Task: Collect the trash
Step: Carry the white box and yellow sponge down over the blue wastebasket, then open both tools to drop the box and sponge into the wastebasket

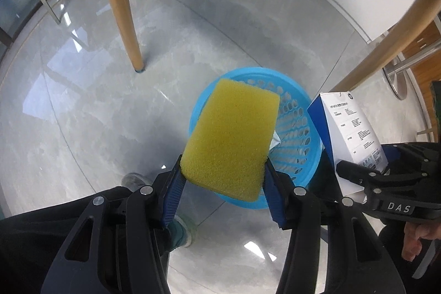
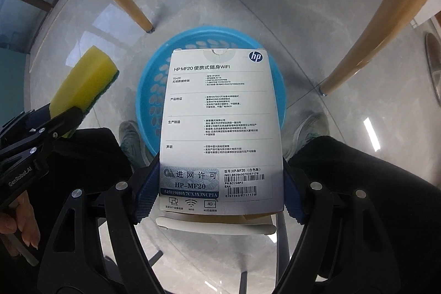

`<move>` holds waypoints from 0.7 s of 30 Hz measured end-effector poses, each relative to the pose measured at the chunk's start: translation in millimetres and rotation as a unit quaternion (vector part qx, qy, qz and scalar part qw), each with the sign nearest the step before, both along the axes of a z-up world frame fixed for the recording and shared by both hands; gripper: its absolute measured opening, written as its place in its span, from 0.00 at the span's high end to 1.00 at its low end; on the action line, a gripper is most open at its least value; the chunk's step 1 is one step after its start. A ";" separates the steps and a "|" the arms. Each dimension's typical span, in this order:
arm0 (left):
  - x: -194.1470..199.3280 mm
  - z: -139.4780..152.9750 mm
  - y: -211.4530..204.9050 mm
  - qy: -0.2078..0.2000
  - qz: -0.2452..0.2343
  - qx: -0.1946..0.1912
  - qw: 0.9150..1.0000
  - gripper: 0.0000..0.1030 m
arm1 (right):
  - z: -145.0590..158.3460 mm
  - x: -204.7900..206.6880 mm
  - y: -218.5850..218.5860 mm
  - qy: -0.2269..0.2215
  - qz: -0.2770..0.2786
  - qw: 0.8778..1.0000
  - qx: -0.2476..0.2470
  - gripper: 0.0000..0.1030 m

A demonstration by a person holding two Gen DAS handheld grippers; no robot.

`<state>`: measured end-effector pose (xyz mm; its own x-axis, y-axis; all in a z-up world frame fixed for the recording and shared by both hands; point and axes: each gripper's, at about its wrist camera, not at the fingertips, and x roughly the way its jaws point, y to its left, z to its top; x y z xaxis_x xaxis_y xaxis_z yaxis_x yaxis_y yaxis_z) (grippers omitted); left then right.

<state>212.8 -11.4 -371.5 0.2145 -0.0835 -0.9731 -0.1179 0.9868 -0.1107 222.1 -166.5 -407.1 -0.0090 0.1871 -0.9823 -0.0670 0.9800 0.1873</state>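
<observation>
Carry-to-bin step: the blue perforated basket (image 2: 278,90) stood on the floor between the person's shoes, below both claws. The right claw (image 2: 220,192) was clamped on the white router box (image 2: 220,115) directly over the basket, and the left claw (image 1: 223,178) was clamped on the yellow sponge (image 1: 228,137) above the basket's near rim. My judgement: next I needed both loads centred over the opening, then to part the jaws; the sponge sat closer to the rim and could miss.
</observation>
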 end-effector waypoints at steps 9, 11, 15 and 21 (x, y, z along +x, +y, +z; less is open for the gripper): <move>23.5 -30.1 0.5 0.037 0.019 -0.018 0.999 0.49 | -31.5 20.8 11.4 0.023 0.004 1.000 -0.006 0.31; 28.6 -35.8 0.9 0.045 0.022 -0.016 0.999 0.49 | -41.0 26.3 9.2 0.034 0.000 0.999 -0.005 0.31; 37.9 -45.2 1.0 0.058 0.023 -0.019 0.998 0.49 | -55.7 31.5 2.7 0.053 -0.010 0.999 -0.005 0.31; 49.3 -52.8 1.7 0.067 0.035 -0.027 0.997 0.47 | -67.2 39.7 -8.0 0.052 -0.036 0.998 -0.019 0.31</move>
